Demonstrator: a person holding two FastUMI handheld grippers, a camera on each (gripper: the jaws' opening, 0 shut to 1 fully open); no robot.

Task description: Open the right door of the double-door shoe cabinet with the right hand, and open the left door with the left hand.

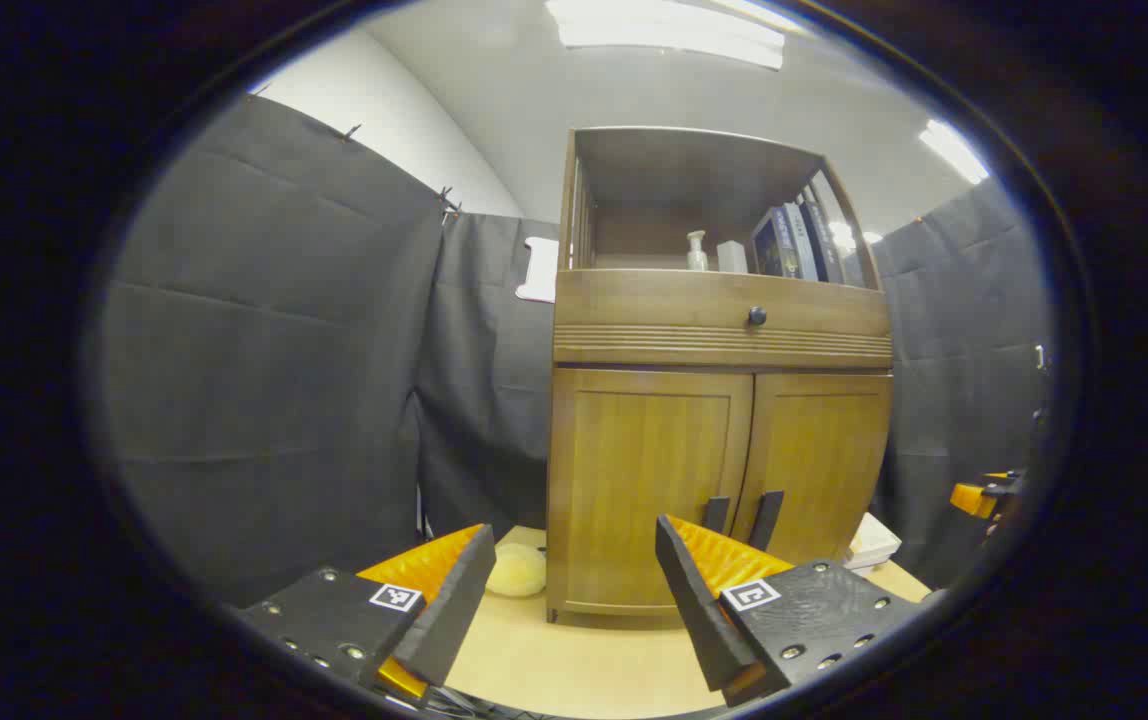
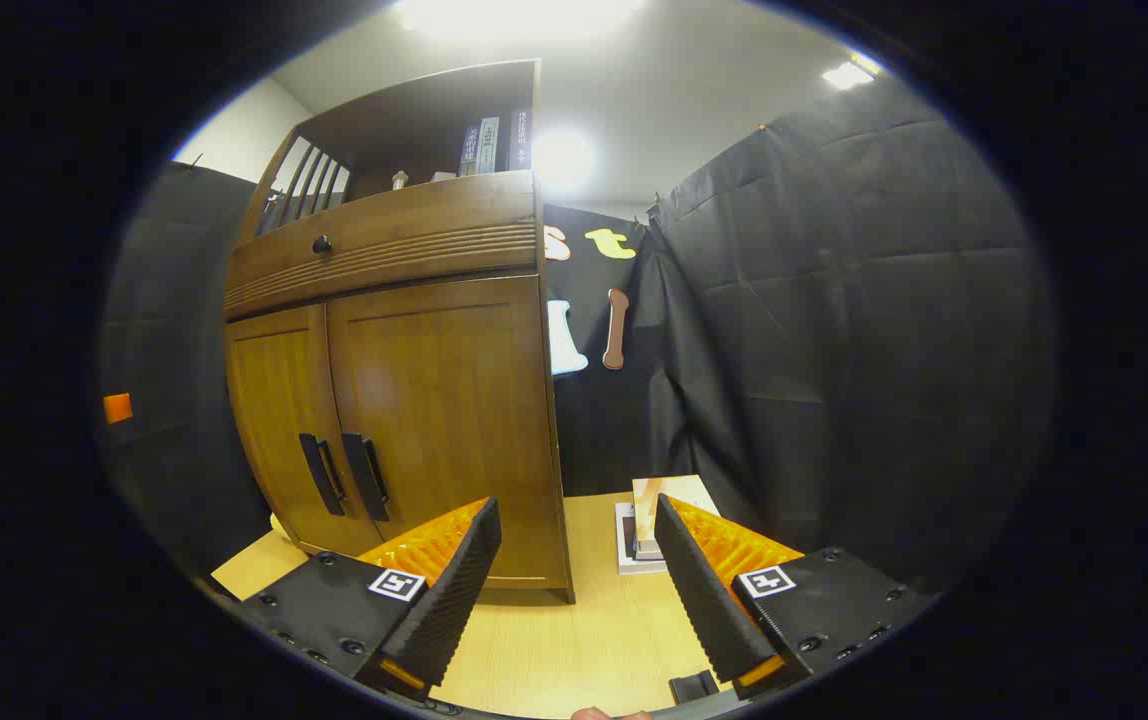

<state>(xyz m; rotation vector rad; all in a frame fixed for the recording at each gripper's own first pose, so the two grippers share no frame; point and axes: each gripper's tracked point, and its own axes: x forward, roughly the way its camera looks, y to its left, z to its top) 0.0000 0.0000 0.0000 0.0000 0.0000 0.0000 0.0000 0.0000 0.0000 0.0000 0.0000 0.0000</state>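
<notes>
The wooden shoe cabinet [image 1: 719, 440] stands ahead with both doors closed. Its left door [image 1: 646, 480] and right door [image 1: 819, 470] meet at two dark vertical handles [image 1: 742, 518]. My left gripper [image 1: 574, 590] is open, low and short of the left door, holding nothing. In the right gripper view the cabinet [image 2: 404, 390] sits to the left, with the right door [image 2: 454, 420] and its handle [image 2: 367, 476] next to the left door's handle [image 2: 320, 474]. My right gripper [image 2: 574, 575] is open and empty, pointing past the cabinet's right side.
A drawer with a round knob [image 1: 756, 316] tops the doors; books and a bottle [image 1: 697, 251] fill the open shelf. A pale round object [image 1: 516, 570] lies left of the cabinet on the wooden floor. Stacked flat items [image 2: 646, 535] lie right of it. Black cloth walls surround everything.
</notes>
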